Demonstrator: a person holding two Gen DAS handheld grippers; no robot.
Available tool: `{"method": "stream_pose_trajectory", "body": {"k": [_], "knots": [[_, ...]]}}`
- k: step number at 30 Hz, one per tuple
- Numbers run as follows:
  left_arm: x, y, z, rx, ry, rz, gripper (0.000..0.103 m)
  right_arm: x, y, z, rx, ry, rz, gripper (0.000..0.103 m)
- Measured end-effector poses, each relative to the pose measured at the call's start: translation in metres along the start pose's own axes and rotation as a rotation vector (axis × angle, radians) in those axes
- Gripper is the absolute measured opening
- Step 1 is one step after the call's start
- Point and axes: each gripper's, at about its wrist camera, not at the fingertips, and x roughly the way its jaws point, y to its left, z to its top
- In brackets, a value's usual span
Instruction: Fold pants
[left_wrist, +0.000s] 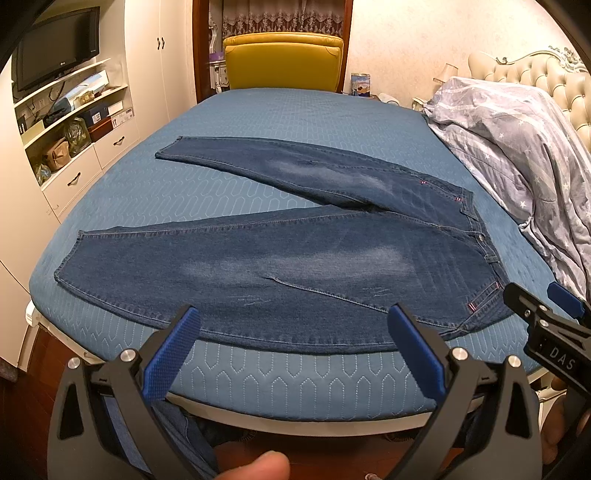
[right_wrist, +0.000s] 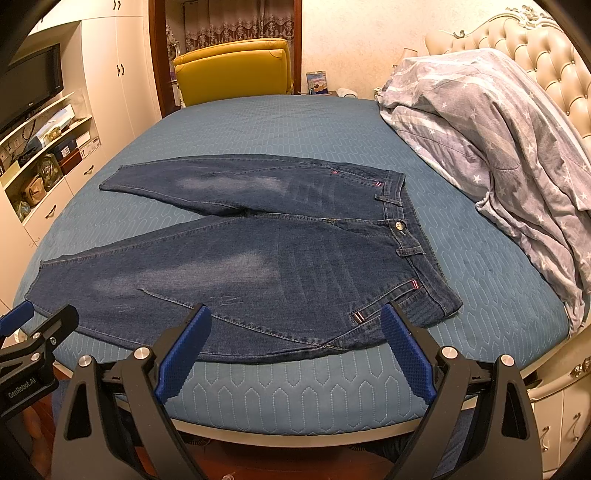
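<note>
Dark blue jeans (left_wrist: 280, 258) lie flat on the bed, front side up, legs spread in a V toward the left and waistband (right_wrist: 410, 236) at the right. My left gripper (left_wrist: 295, 317) hovers open at the bed's near edge, over the lower edge of the near leg. My right gripper (right_wrist: 297, 314) is open too, held just before the near hip and pocket corner (right_wrist: 360, 317). Nothing sits between either pair of blue pads. The right gripper (left_wrist: 543, 314) shows at the left view's right edge; the left gripper (right_wrist: 26, 325) shows at the right view's left edge.
The blue quilted mattress cover (left_wrist: 295, 110) extends well beyond the jeans. A bundled star-print duvet (right_wrist: 498, 147) lies at the right against the tufted headboard (right_wrist: 535, 55). A yellow chair (left_wrist: 282, 59) stands behind the bed; shelves and a TV (left_wrist: 55, 48) are at left.
</note>
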Motion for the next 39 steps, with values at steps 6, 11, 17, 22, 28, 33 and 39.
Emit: {"method": "stream_pose_trajectory", "body": {"k": [6, 11, 17, 22, 28, 33, 39], "knots": [[0.0, 0.0, 0.0, 0.0, 0.0, 0.0, 0.102, 0.0, 0.0, 0.0, 0.0, 0.001, 0.001, 0.09], [0.0, 0.0, 0.0, -0.001, 0.001, -0.002, 0.102, 0.0, 0.0, 0.0, 0.0, 0.0, 0.001, 0.09], [-0.001, 0.0, 0.0, -0.001, 0.002, -0.004, 0.102, 0.0, -0.001, 0.0, 0.001, 0.001, 0.001, 0.09], [-0.001, -0.001, -0.002, -0.002, 0.005, -0.004, 0.102, 0.001, -0.001, 0.0, 0.001, 0.001, 0.002, 0.09], [0.0, -0.002, -0.003, 0.001, 0.011, -0.007, 0.102, 0.002, -0.001, -0.003, 0.001, 0.002, 0.007, 0.09], [0.013, -0.007, -0.001, 0.011, 0.041, 0.004, 0.102, 0.018, -0.005, -0.006, 0.017, 0.051, 0.058, 0.09], [0.032, -0.007, 0.004, 0.008, 0.077, 0.004, 0.102, 0.069, -0.068, 0.031, 0.122, 0.122, 0.137, 0.09]]}}
